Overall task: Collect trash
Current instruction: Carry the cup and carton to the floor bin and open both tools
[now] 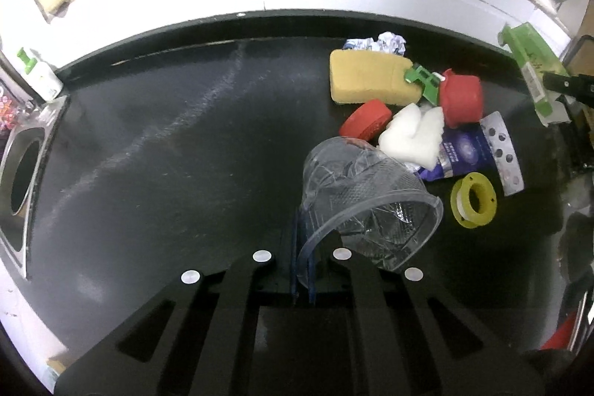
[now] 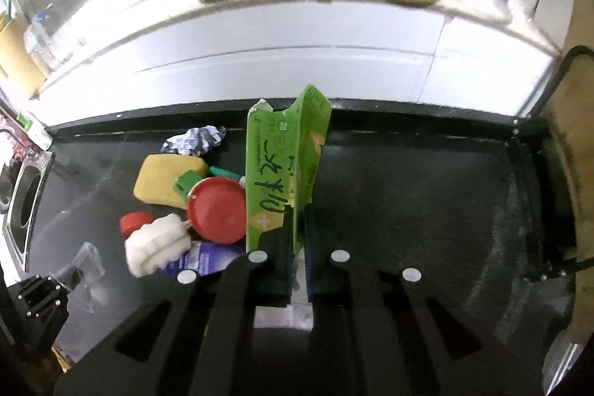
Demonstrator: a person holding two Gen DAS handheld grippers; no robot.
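My left gripper is shut on the rim of a crumpled clear plastic cup, held above the black counter. My right gripper is shut on a flattened green carton that stands up between its fingers; the carton also shows at the right of the left wrist view. A trash pile lies on the counter: yellow sponge, two red caps, white foam, purple wrapper, yellow tape ring, crumpled paper, green clip.
A round steel-rimmed disposal hole is set in the counter at the far left, also in the right wrist view. A white bottle with a green pump stands by it. A white sill with jars and boxes runs behind the counter.
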